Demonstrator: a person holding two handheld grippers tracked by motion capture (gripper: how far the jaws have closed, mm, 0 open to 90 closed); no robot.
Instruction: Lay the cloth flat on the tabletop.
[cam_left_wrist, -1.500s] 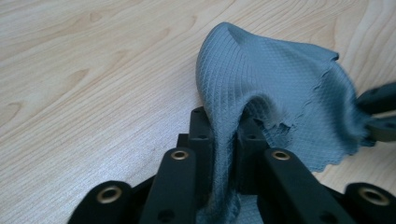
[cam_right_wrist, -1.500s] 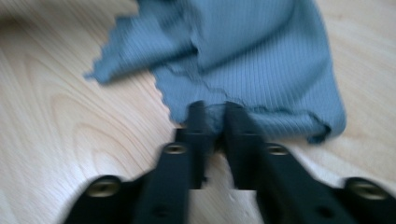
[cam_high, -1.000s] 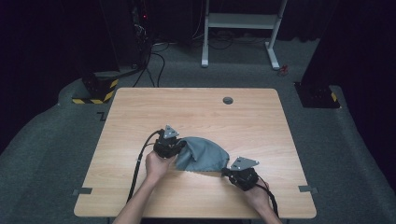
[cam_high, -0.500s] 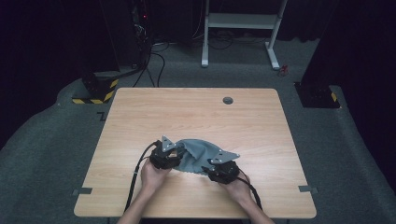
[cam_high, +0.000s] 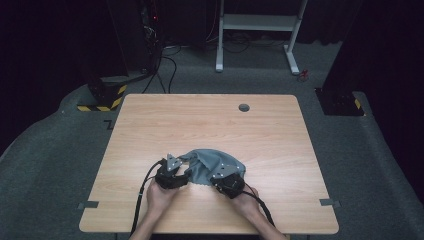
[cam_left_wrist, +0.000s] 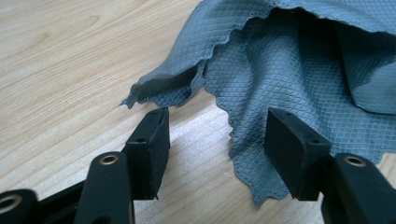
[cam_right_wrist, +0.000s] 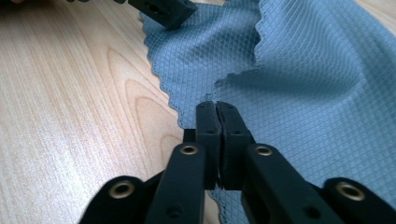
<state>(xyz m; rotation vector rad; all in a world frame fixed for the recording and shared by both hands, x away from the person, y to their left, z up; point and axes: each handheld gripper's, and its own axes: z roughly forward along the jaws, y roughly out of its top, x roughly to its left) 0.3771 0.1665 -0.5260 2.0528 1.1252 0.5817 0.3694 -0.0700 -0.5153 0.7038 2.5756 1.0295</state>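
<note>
A grey waffle-textured cloth (cam_high: 212, 167) lies rumpled on the wooden table (cam_high: 210, 125) near its front edge. My left gripper (cam_high: 186, 175) sits at the cloth's left side. In the left gripper view its jaws (cam_left_wrist: 219, 121) have just been opening and stand wide apart; a scalloped cloth corner (cam_left_wrist: 243, 140) lies between them, untouched by the pads. My right gripper (cam_high: 215, 178) is at the cloth's near right side. In the right gripper view its jaws (cam_right_wrist: 215, 105) are pressed together at a folded cloth edge (cam_right_wrist: 280, 93).
A round cable hole (cam_high: 244, 107) sits near the table's far edge. Behind the table stand a white frame (cam_high: 257, 30), a yellow-and-black striped base (cam_high: 102, 97) and floor cables. A cable trails from the left gripper over the table's front edge.
Both hands have drawn closer together, the left toward the near edge, the right leftward. The cloth went from a mound to a flatter spread. The left jaws have opened.
</note>
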